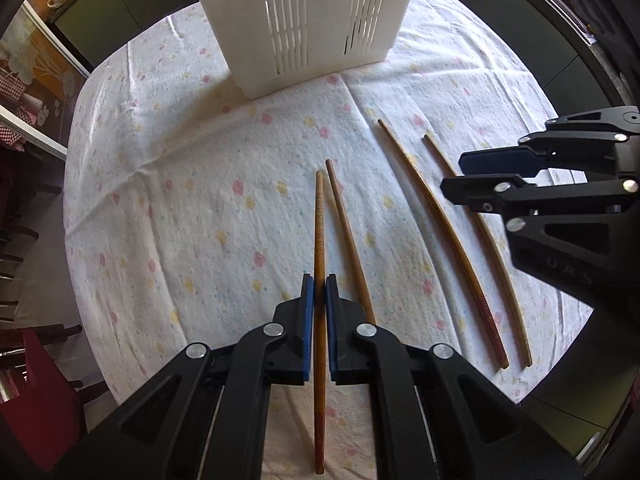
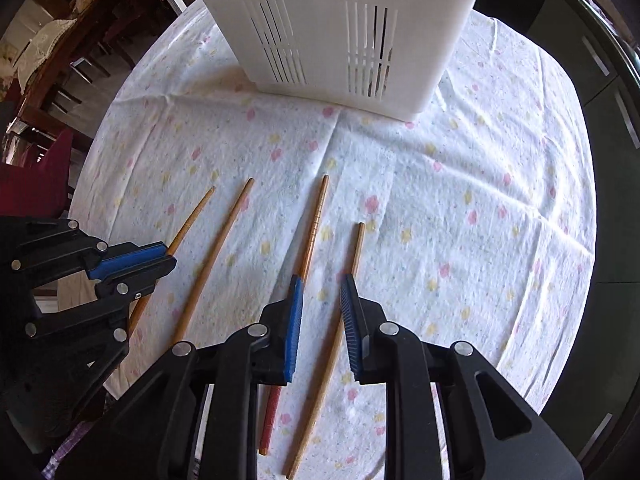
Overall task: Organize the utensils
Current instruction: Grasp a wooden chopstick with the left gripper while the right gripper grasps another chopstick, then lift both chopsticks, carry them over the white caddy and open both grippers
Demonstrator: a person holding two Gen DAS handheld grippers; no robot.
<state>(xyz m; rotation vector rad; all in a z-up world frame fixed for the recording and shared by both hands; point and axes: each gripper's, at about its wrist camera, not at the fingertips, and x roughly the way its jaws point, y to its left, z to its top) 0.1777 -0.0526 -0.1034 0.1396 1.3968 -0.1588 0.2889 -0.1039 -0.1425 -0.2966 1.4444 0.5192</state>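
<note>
Several wooden chopsticks lie on a flowered white tablecloth (image 1: pixel 200 200). My left gripper (image 1: pixel 319 286) is shut on the leftmost chopstick (image 1: pixel 319 216), which runs between its blue pads. A second chopstick (image 1: pixel 348 232) lies just right of it. Two longer ones (image 1: pixel 436 224) (image 1: pixel 492 240) lie further right. My right gripper (image 2: pixel 322 286) is open, its jaws on either side of the gap between a red-ended chopstick (image 2: pixel 314 224) and a plain one (image 2: pixel 356 248). It holds nothing. The left gripper shows in the right wrist view (image 2: pixel 132 258), and the right gripper shows in the left wrist view (image 1: pixel 472 176).
A white slotted utensil basket (image 1: pixel 304 32) stands at the far side of the table, also seen in the right wrist view (image 2: pixel 336 40). A red chair (image 1: pixel 36 392) and dark cabinets surround the table. The table edge is near on the left.
</note>
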